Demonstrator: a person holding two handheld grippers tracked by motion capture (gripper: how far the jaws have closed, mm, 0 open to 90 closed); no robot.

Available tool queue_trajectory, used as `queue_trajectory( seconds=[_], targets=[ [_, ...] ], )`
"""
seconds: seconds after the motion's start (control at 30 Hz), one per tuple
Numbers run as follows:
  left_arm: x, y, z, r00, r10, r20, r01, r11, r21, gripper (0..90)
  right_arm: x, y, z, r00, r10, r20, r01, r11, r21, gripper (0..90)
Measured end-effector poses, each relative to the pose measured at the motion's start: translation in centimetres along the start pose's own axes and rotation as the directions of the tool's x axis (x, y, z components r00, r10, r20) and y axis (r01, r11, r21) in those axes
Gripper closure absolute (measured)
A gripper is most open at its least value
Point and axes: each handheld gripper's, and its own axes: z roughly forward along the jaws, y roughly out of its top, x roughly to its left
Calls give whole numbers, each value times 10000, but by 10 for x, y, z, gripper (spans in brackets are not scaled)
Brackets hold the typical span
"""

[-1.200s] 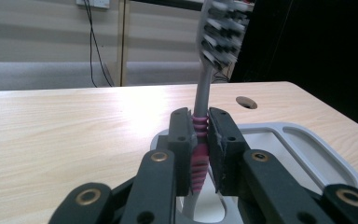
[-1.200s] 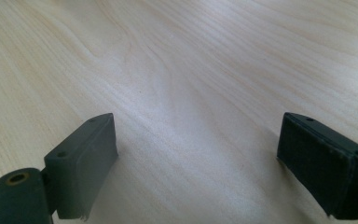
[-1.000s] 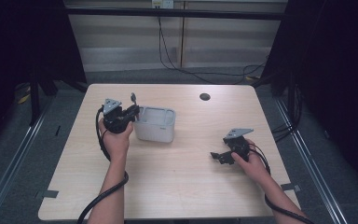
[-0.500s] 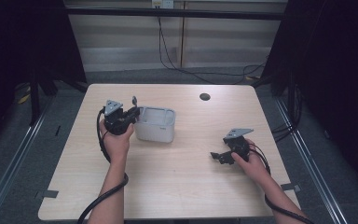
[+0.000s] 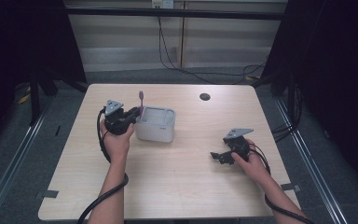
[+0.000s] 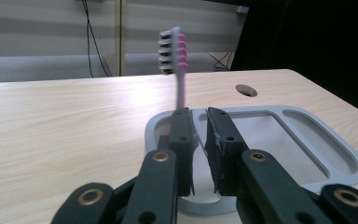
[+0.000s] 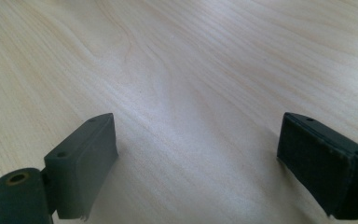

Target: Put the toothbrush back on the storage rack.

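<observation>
A toothbrush point(image 5: 141, 100) with pink and white bristles stands upright at the left end of a grey compartment tray point(image 5: 161, 135). My left gripper point(image 5: 134, 114) is shut on its handle, and the jaws have just been closing a little tighter on it. In the left gripper view the toothbrush point(image 6: 179, 70) rises from between the jaws of the left gripper point(image 6: 199, 116), with the tray point(image 6: 345, 158) behind and below. My right gripper point(image 5: 216, 156) rests on the table at the right, open. The right gripper point(image 7: 196, 158) has bare wood between its jaws.
The tray has one large compartment and a narrow one along its side. A round cable hole point(image 5: 204, 97) sits near the table's far edge. Cables trail from both grippers. Dark curtains and floor rails flank the table.
The toothbrush's head now stands a little nearer the tray. Both hands have kept their places.
</observation>
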Motion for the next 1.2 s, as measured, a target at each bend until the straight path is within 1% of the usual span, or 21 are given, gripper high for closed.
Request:
queue_trajectory(
  seconds=[0.07, 0.27, 0.37, 0.47, 0.53, 0.6, 0.8, 1.03, 1.1, 1.13, 1.2],
  targets=[
    [1, 0, 0, 10000, 26, -27, -26, 10000, 68, 809, 0, 0, 0, 10000, 7, 1, -7, 10000, 1, 112],
    [2, 1, -3, 10000, 10, -71, -9, 10000, 54, 780, 0, 0, 0, 10000, 2, -5, -2, 10000, 3, 112],
    [2, 2, -4, 9999, -20, -155, 22, 9999, 102, 749, 0, 0, 0, 10000, 3, -4, -3, 10000, 3, 112],
    [3, 2, -6, 9997, 81, -226, -78, 9998, 155, 717, 0, 0, 0, 10000, 2, -5, -2, 10000, 6, 112],
    [4, 2, -7, 9998, 29, -200, -26, 9999, 162, 698, 0, 0, 0, 10000, 1, 3, -1, 10000, 0, 112],
    [4, 3, -7, 9998, 77, -190, -73, 9998, 205, 675, 0, 0, 0, 10000, -1, -3, 1, 10000, 4, 112],
    [6, 3, -8, 9998, 18, -174, -14, 9997, 246, 586, 0, 0, 0, 10000, 1, 3, -1, 10000, 0, 112],
    [7, 3, -8, 9999, -32, -142, 35, 9997, 227, 439, 0, 0, 0, 10000, 0, 0, 0, 10000, -1, 112],
    [7, 3, -8, 9997, -1, -238, 5, 9998, 183, 401, 0, 0, 0, 10000, 1, 0, -1, 10000, 0, 112],
    [8, 3, -8, 9998, -35, -217, 39, 9998, 200, 386, 0, 0, 0, 10000, 1, 1, -1, 10000, 0, 112],
    [8, 3, -9, 9996, 35, -274, -28, 9996, 281, 355, 0, 0, 0, 10000, 0, -6, 0, 10000, 4, 112]
  ],
)
